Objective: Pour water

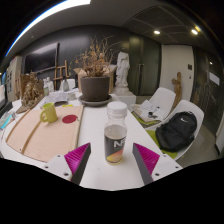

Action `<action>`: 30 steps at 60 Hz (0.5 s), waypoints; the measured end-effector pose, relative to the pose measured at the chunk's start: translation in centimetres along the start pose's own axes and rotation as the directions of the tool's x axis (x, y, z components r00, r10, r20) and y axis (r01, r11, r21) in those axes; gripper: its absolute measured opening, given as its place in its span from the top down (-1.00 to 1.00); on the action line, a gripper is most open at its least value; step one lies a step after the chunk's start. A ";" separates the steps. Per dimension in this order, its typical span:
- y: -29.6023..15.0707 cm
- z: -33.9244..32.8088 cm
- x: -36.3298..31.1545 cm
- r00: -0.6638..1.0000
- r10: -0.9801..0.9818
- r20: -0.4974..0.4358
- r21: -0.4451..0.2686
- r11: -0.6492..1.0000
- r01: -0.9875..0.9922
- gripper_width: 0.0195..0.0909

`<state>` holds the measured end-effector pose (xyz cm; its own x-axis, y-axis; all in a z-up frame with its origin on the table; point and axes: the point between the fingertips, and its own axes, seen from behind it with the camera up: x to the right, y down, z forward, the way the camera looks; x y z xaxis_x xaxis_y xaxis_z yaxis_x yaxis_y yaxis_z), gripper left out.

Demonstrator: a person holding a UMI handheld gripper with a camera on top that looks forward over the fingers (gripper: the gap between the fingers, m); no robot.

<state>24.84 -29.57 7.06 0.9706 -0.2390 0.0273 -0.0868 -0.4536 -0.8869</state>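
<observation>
A bottle (116,132) with a white cap and a dark label stands upright on the white table (95,130), just ahead of my fingers and centred between them. My gripper (112,160) is open, its magenta pads (78,158) spread wide with clear gaps to the bottle on both sides. A yellow-green cup (48,113) stands on a tan placemat (45,135) to the left, beyond the left finger. Close by the cup lies a small red coaster (70,119).
A potted plant (96,72) with dry branches stands at the table's middle back, a white statue (122,72) beside it. A black backpack (178,131) rests on a white chair at the right. Another plant (31,92) is at the far left.
</observation>
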 end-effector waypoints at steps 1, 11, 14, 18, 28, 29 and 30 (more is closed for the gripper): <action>0.0 0.6 0.3 1.000 0.001 0.003 0.001 1.000 -0.001 -0.86; -0.4 4.8 0.3 0.997 0.027 0.077 0.039 0.999 -0.030 -0.54; -0.4 5.7 0.1 0.995 0.021 0.095 0.044 0.999 -0.025 -0.24; -0.8 6.6 0.2 0.996 0.002 0.090 0.069 0.998 -0.008 0.35; -1.3 7.3 0.1 0.997 0.009 0.080 0.088 0.996 -0.016 0.62; -1.3 7.3 0.1 0.997 0.010 0.079 0.086 0.996 -0.017 0.66; -1.4 7.4 0.1 0.997 0.010 0.078 0.085 0.996 -0.017 0.72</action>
<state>26.67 -22.64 4.86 0.9842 -0.1759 -0.0178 -0.0837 -0.3749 -0.9233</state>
